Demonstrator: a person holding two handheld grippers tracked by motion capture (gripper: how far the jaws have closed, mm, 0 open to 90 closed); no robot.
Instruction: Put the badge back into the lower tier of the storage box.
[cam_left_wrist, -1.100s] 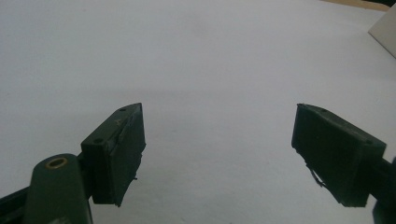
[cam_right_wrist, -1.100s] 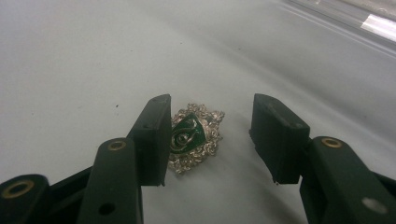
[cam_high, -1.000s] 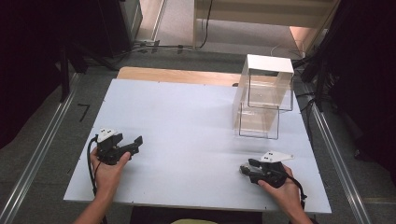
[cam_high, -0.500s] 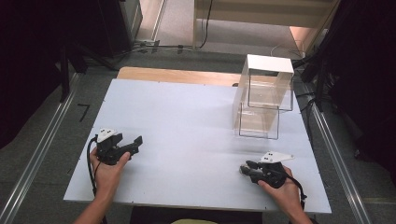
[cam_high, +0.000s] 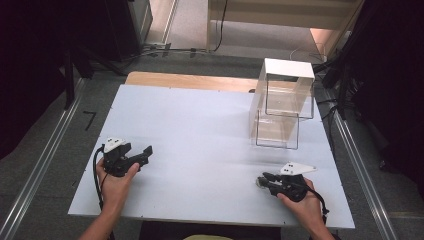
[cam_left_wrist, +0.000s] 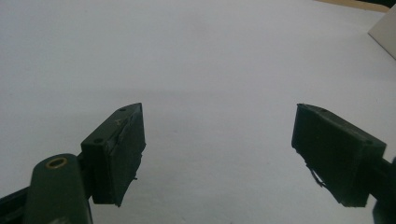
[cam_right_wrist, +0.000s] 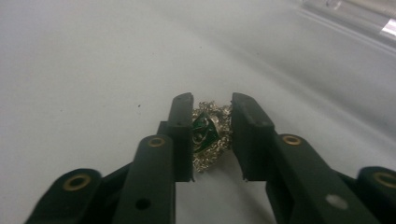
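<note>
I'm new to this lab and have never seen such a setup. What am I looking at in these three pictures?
A person sits at a white table, with a hand-held gripper in each hand. The high view looks down from above; the other two come from cameras riding on the grippers. The left hand-held gripper is wide open over bare table. The right hand-held gripper has its jaws close around a small silver-and-green brooch; whether they press it, I cannot tell. A clear plastic box stand sits at the far right.
</note>
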